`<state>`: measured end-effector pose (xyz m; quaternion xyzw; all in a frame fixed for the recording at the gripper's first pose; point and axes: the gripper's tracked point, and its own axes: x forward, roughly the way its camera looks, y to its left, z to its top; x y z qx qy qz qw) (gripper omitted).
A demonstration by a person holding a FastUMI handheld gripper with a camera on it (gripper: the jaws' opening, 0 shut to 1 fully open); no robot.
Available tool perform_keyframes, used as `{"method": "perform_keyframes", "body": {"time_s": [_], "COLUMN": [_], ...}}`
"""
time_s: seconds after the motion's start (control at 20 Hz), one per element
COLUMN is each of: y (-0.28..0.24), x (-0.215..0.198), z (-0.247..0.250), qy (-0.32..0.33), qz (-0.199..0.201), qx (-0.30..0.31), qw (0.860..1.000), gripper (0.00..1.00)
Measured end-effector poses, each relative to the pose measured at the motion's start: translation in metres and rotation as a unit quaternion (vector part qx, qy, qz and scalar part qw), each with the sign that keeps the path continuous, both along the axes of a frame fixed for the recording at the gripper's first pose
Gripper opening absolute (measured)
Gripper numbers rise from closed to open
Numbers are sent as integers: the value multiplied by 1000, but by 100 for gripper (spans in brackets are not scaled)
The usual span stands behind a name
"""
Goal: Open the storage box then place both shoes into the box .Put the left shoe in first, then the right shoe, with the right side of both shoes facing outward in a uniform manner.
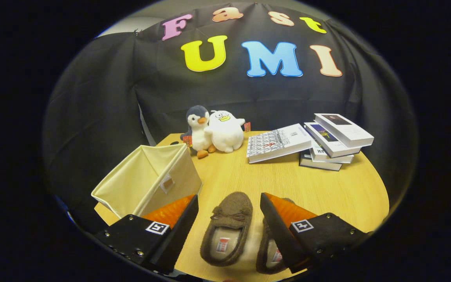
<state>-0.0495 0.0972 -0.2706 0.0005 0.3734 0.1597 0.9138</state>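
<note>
Gripper [228, 204]: fingers spread wide, holding nothing, above the slippers.
Left slipper [227, 231]: brown, on the table [327, 188], between the fingers.
Right slipper [269, 252]: beside the left slipper, partly under one finger.
Storage box [147, 180]: cream fabric, open-topped, tilted, left of the slippers.
Plush toys [215, 131]: beyond the slippers.
Books [311, 141]: stacked right of the toys.
</note>
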Motion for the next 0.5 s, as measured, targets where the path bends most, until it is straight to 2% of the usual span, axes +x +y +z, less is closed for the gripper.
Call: {"method": "perform_keyframes", "body": {"time_s": [0.5], "y": [-17], "x": [-21], "z": [-78], "qy": [87], "qz": [18], "qx": [-42], "qw": [995], "gripper": [98]}}
